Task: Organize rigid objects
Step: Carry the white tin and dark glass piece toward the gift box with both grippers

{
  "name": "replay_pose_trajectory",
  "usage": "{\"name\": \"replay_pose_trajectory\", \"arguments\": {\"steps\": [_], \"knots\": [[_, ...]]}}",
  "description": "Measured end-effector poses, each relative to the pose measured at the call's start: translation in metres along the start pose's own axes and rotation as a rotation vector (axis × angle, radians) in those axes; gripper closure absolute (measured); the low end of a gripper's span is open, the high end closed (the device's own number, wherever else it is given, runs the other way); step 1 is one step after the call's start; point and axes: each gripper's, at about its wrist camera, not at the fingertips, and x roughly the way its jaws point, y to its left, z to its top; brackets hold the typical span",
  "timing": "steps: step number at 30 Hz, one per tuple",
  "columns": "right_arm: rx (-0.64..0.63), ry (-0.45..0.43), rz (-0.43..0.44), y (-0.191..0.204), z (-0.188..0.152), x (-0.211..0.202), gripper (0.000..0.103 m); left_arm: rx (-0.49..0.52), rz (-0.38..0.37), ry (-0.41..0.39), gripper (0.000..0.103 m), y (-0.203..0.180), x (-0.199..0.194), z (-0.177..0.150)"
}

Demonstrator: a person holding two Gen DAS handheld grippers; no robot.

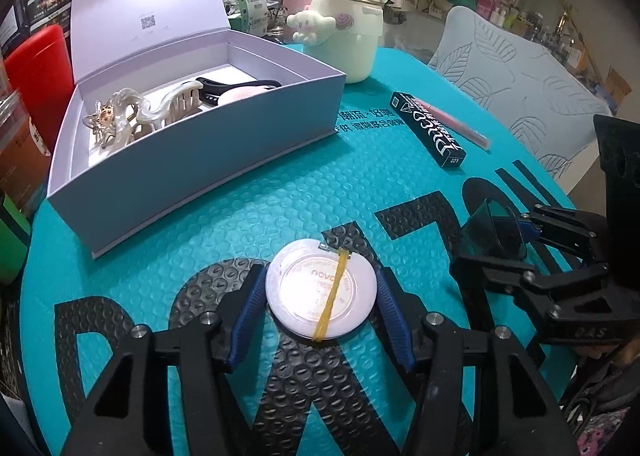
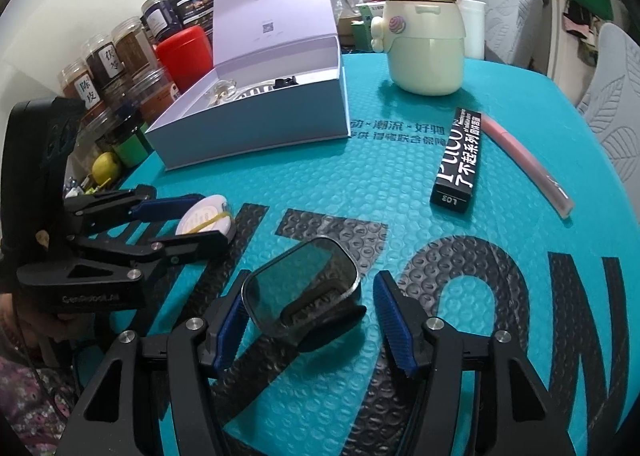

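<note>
Already, a hair claw (image 1: 156, 112) and dark pieces are stowed in the open box (image 1: 208, 160) at eleven o'clock. The round compact (image 1: 322, 292) is pinched by the left gripper (image 1: 320, 308). The right gripper (image 2: 308, 312) is part-open, one pad touching the dark-lensed case (image 2: 304, 292). The black carton (image 2: 460, 160) and pink tube (image 2: 524, 164) are left at one o'clock.

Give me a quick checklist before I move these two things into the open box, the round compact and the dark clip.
1. Left gripper pads on the round compact: ok, touching both sides.
2. Right gripper gripping the dark clip: not ok, gap at one pad.
3. Rubber band on the compact: ok.
4. Box lid open: ok.
5. Free room inside the box: cannot tell.
</note>
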Motion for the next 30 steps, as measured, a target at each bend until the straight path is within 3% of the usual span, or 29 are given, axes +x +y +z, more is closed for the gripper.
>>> {"name": "replay_pose_trajectory", "arguments": {"steps": [10,30], "knots": [[0.012,-0.002,-0.013,0.005,0.000,-0.001,0.055,-0.084,-0.041,0.009,0.048,0.007,-0.010,-0.004],[-0.063,-0.011,0.049,0.052,0.014,0.007,0.055,-0.136,0.058,-0.119,0.048,0.035,-0.062,0.003]]}}
